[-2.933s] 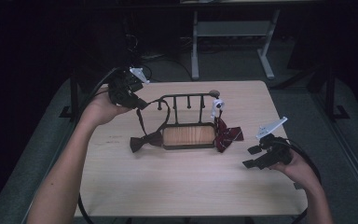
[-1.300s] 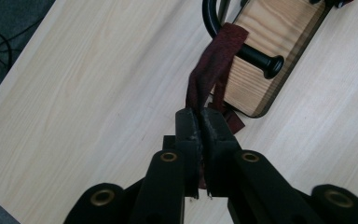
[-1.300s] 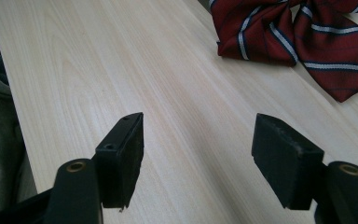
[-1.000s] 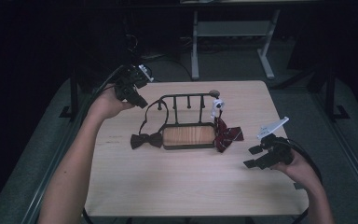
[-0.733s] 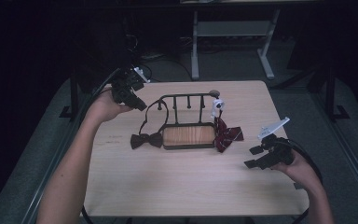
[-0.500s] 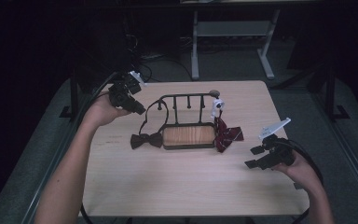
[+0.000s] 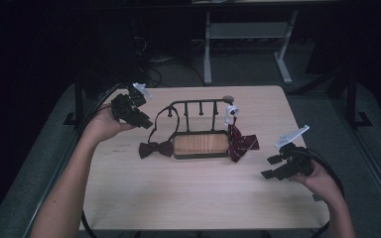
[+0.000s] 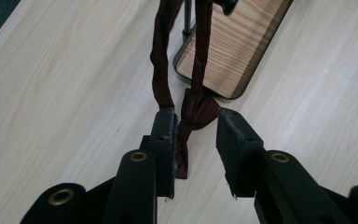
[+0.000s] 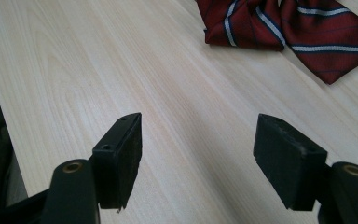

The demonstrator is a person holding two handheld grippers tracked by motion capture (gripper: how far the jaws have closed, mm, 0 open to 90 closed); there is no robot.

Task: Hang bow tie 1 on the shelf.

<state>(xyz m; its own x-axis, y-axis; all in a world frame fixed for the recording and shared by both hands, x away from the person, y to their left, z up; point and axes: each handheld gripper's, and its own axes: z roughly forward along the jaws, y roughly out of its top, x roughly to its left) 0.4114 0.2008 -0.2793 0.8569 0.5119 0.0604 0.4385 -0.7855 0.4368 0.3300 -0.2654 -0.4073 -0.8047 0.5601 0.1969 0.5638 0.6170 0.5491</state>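
A dark maroon bow tie (image 7: 155,148) lies on the table left of a black rack with a wooden base (image 7: 201,144). Its strap (image 7: 158,121) loops up over the rack's left hook. My left gripper (image 7: 146,122) hovers just left of that strap. In the left gripper view its jaws (image 8: 198,135) have just been opening; the bow (image 8: 198,105) shows in the gap beyond them, one strap strand (image 8: 161,56) brushes the left jaw tip, and nothing is pinched. A red striped bow tie (image 7: 241,144) rests against the base's right end. My right gripper (image 7: 269,167) stands open, empty, above bare table (image 9: 200,149), with the striped tie (image 9: 284,23) ahead.
A small white round piece (image 7: 232,110) hangs at the rack's right end. The light wooden table (image 7: 198,198) has bare room in front of the rack. Dark floor and a grey metal stand (image 7: 248,34) lie beyond the far edge.
The left gripper has drifted slightly down and toward the near side, and its jaws have parted off the strap. The bow tie stays draped on the rack. The right hand has kept still.
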